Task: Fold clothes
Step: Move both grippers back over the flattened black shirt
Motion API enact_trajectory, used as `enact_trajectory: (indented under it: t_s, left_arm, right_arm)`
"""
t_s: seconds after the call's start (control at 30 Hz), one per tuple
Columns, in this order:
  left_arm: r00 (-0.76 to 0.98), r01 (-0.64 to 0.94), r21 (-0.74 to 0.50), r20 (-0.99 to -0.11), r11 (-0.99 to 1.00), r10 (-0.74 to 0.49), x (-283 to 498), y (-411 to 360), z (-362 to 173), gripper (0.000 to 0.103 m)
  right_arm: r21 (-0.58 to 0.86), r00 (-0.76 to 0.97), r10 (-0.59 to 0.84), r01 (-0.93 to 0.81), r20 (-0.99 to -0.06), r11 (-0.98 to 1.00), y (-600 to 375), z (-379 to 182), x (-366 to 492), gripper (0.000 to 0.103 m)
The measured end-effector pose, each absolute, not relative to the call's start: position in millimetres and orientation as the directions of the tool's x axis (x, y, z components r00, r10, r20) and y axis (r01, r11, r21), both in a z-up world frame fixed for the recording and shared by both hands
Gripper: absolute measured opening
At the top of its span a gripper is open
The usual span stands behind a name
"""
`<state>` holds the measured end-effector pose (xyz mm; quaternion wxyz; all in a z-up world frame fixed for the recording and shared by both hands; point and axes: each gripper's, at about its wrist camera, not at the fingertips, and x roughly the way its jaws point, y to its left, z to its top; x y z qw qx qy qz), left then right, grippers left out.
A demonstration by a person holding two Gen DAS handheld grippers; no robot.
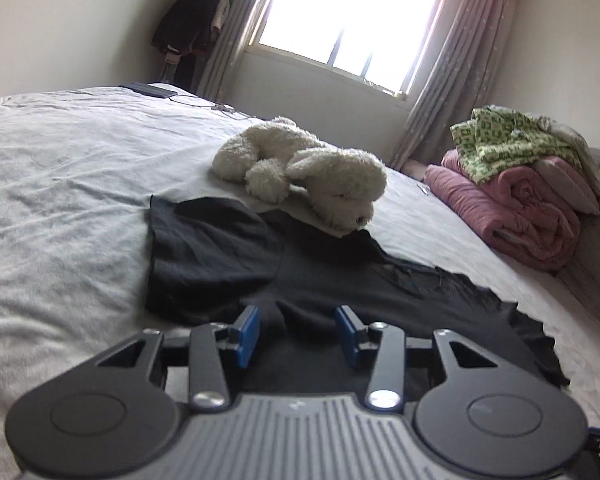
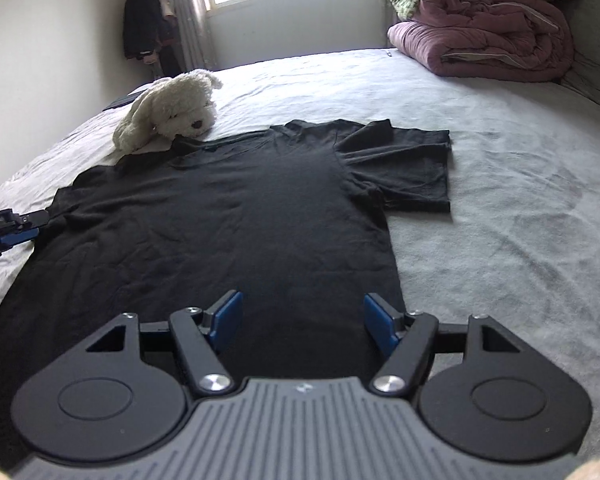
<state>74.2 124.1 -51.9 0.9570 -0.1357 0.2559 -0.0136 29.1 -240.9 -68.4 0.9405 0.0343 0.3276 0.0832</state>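
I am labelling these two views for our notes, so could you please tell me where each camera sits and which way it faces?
Left wrist: on the left hand-held gripper, low over the black T-shirt by its side edge, facing across the bed toward the window; its own open blue fingers show.
Right wrist: on the right hand-held gripper at the T-shirt's hem, facing up the shirt toward the collar; its open fingers, the left hand-held gripper and a bit of a hand at the left edge show.
Shared: T-shirt, white plush dog, pink quilt, window.

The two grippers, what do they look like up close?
Both match: the left gripper and right gripper have black linkage arms with silver pivot screws, blue rectangular finger pads, round black discs either side, and a grey ribbed body. No cables visible.
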Motion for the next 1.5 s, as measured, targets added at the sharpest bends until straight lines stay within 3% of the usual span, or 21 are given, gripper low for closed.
enact_trajectory:
  t_s: [0.1,0.2,0.27,0.43,0.6,0.7,0.9,1.23,1.5]
  left_arm:
    - [0.854,-0.035,-0.265,-0.509,0.963,-0.109,61.3,130.7,-61.1,0.043]
    - [0.836,-0.014,-0.218,-0.538,0.976,-0.108,45.6,137.7,-58.4,0.043]
    - [0.828,0.019,-0.159,-0.551,0.987,-0.105,26.8,138.3,-58.1,0.049]
    - [0.818,0.049,-0.095,-0.568,0.994,-0.094,-23.5,144.6,-51.5,0.051]
    - [0.799,0.153,-0.148,-0.563,0.977,-0.211,-56.6,127.5,-37.2,0.054]
    - [0.775,0.251,-0.149,-0.561,0.956,-0.291,-71.7,99.5,-40.8,0.056]
    - [0.739,0.36,-0.022,-0.603,0.933,-0.3,-93.5,65.7,-67.4,0.061]
    - [0.661,0.371,-0.088,-0.675,0.925,-0.329,-129.0,102.2,-59.5,0.061]
    - [0.568,0.37,-0.058,-0.776,0.927,-0.275,-155.0,108.6,-48.2,0.061]
  right_arm:
    - [0.026,0.781,0.171,-0.195,-0.601,0.981,-236.5,-81.7,14.4,0.074]
    - [0.023,0.771,0.179,-0.208,-0.612,0.978,-247.1,-81.0,-3.9,0.074]
    - [0.009,0.766,0.166,-0.205,-0.62,0.979,-254.9,-81.5,-18.6,0.083]
    - [-0.003,0.777,0.139,-0.178,-0.614,0.984,-272.9,-75.3,-57.6,0.083]
    - [-0.054,0.794,0.192,-0.272,-0.577,0.961,-256.1,-58.1,-87.8,0.084]
    - [-0.012,0.768,0.269,-0.338,-0.582,0.941,-232.8,-59.3,-95.4,0.084]
    - [-0.035,0.679,0.272,-0.402,-0.682,0.915,-204.4,-77.6,-92.3,0.088]
    - [0.002,0.563,0.227,-0.372,-0.794,0.928,-232.4,-70.0,-119.3,0.089]
    - [0.015,0.478,0.187,-0.339,-0.858,0.94,-248.7,-69.2,-140.2,0.093]
